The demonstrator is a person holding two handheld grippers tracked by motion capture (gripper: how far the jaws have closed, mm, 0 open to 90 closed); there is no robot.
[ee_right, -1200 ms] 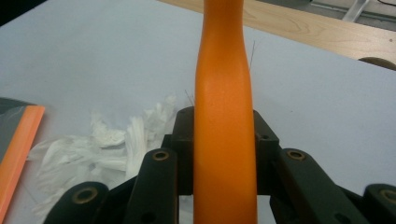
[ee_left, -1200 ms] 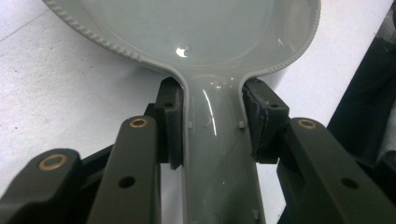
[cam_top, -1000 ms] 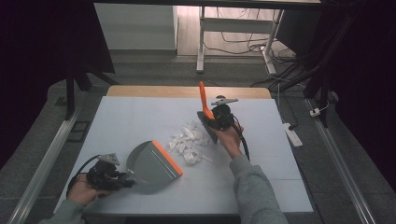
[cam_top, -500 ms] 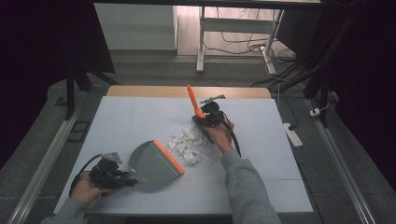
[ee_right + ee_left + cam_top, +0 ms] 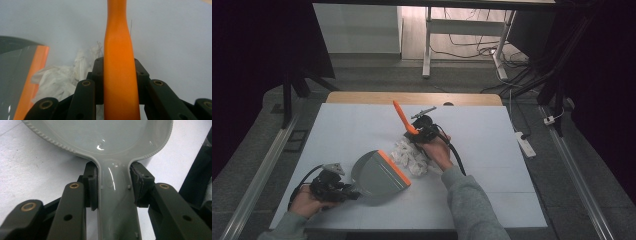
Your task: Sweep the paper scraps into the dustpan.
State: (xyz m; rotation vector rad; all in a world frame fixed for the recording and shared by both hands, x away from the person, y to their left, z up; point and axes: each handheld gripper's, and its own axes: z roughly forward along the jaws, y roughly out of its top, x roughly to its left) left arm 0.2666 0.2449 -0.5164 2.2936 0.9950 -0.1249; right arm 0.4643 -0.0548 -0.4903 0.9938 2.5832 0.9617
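Right tool, clamped on the orange brush handle, has slid left across the desk toward the dustpan. Handle now leans left instead of standing near upright. Crumpled white paper pile sits bunched closer to the dustpan's orange lip.

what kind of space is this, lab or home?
Most likely a lab or recording workspace: a pale work table fenced by dark curtains, loose cables on the floor behind, and a power strip beside the table.
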